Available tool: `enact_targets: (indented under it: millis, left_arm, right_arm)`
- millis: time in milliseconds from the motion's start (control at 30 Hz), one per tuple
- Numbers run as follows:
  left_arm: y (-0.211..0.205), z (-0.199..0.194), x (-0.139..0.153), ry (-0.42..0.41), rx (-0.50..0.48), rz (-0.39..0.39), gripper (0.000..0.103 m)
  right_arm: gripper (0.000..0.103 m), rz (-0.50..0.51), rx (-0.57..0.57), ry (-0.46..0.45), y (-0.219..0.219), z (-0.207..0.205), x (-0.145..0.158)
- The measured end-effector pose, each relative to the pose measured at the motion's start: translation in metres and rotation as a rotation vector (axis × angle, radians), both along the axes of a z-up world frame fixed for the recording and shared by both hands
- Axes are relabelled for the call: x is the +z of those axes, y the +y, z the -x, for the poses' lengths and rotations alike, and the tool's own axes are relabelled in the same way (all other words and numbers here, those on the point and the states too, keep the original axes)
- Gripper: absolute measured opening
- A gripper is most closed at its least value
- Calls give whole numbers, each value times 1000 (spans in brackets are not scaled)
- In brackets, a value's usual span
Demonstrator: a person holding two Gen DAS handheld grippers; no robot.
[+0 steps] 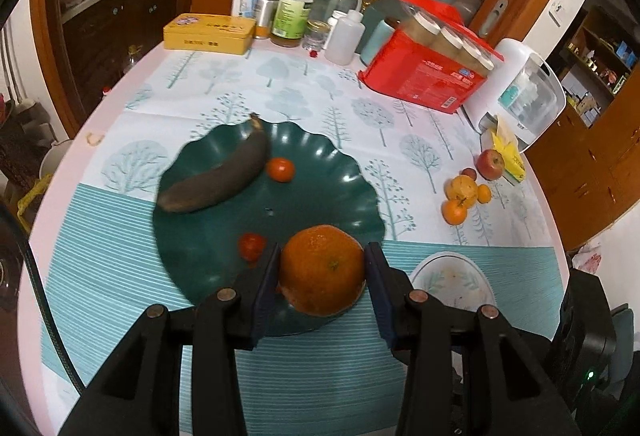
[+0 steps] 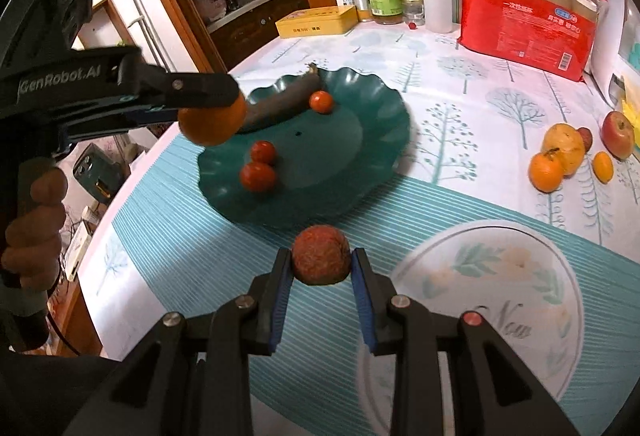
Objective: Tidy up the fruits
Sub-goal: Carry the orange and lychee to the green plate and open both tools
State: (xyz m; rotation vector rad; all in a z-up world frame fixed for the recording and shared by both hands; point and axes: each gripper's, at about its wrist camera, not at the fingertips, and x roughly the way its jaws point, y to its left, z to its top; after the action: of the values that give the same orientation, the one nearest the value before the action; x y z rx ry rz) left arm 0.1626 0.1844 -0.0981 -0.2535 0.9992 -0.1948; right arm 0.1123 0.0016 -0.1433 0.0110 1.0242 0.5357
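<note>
My left gripper [image 1: 322,268] is shut on a large orange [image 1: 322,270] and holds it above the near edge of the dark green scalloped plate [image 1: 320,175]. The right wrist view shows that orange [image 2: 212,121] in the left gripper [image 2: 216,103] over the plate's [image 2: 340,139] left rim. On the plate lie a blackened banana [image 1: 220,175] and small red fruits [image 2: 258,175]. My right gripper [image 2: 320,262] is shut on a rough reddish-brown round fruit [image 2: 320,256], held above the cloth in front of the plate.
Loose fruit lies at the table's right: oranges [image 1: 460,195], a kumquat, a red apple [image 1: 491,163]. A small white patterned plate [image 2: 500,296] is near right. At the back stand a yellow tin [image 1: 210,33], bottles, a red package [image 1: 432,63] and a white appliance [image 1: 520,91].
</note>
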Motion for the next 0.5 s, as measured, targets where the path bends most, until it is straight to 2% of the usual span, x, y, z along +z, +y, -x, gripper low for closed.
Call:
enact_targets:
  millis: [267, 500]
  left_arm:
    - [40, -4, -5, 21, -34, -17, 41]
    - [67, -20, -23, 63, -83, -51, 41]
  right_arm:
    - [30, -23, -68, -1, 35, -3, 0]
    - [30, -23, -171, 2, 52, -14, -6]
